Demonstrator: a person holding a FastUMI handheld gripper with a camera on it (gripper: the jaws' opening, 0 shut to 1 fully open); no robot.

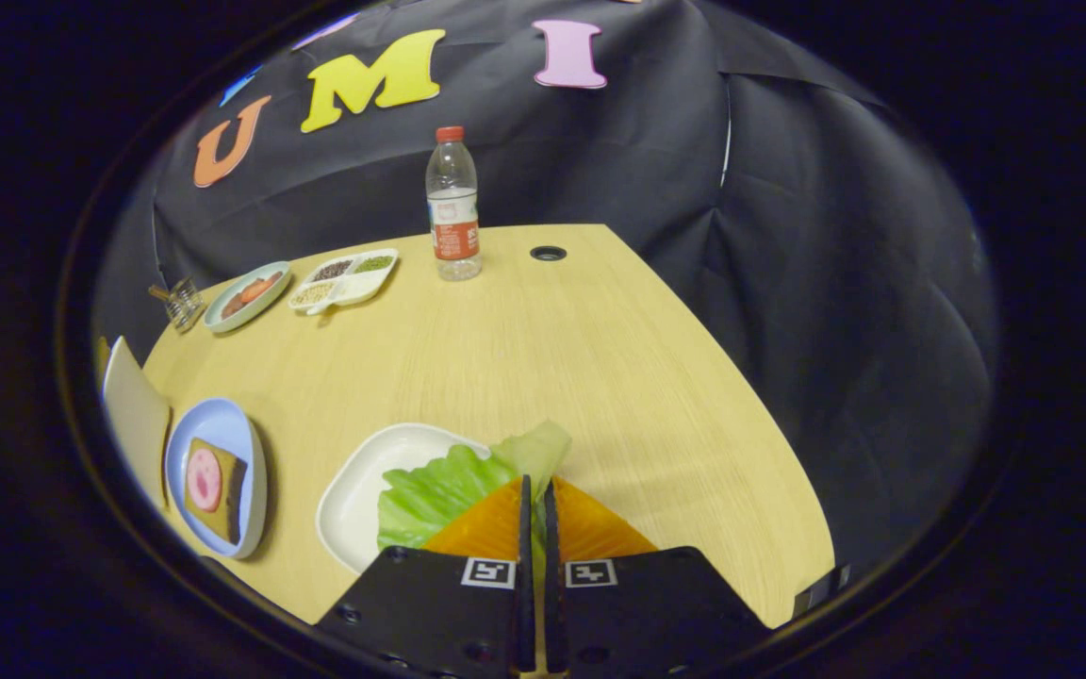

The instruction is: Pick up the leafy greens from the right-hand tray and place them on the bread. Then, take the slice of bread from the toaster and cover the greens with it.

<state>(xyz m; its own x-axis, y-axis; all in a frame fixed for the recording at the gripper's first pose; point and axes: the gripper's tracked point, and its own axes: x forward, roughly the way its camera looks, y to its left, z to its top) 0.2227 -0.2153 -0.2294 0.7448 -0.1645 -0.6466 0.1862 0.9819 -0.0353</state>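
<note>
Claw point(534, 500) nearly fully closed, fingers pinched together with only a thin slit between them, and the leafy greens point(449, 486) clamped in that slit; leaf fans out ahead and to the left of the fingertips, hanging over the white tray point(354, 490) it belongs to. Can't tell if the leaf has cleared the tray surface or drags on it. Target bread point(213, 486), with a pink round slice on top, sits on the blue plate point(222, 429) well to the left of the claw, past the tray. Toaster: a pale object at the far left beyond the plate may be it, can't confirm. Risks, as judgement: grip looks to be on one edge of a floppy leaf, so a fast swing left could let it slip out or tear; the trailing part could catch the tray rim and pull the tray along; a floppy leaf may land folded or half off the bread, leaving a bad base for the second slice. Far ahead of the claw, water bottle point(453, 207), divided snack dish point(345, 278) and small oval dish point(247, 295) are well clear of the path.
</note>
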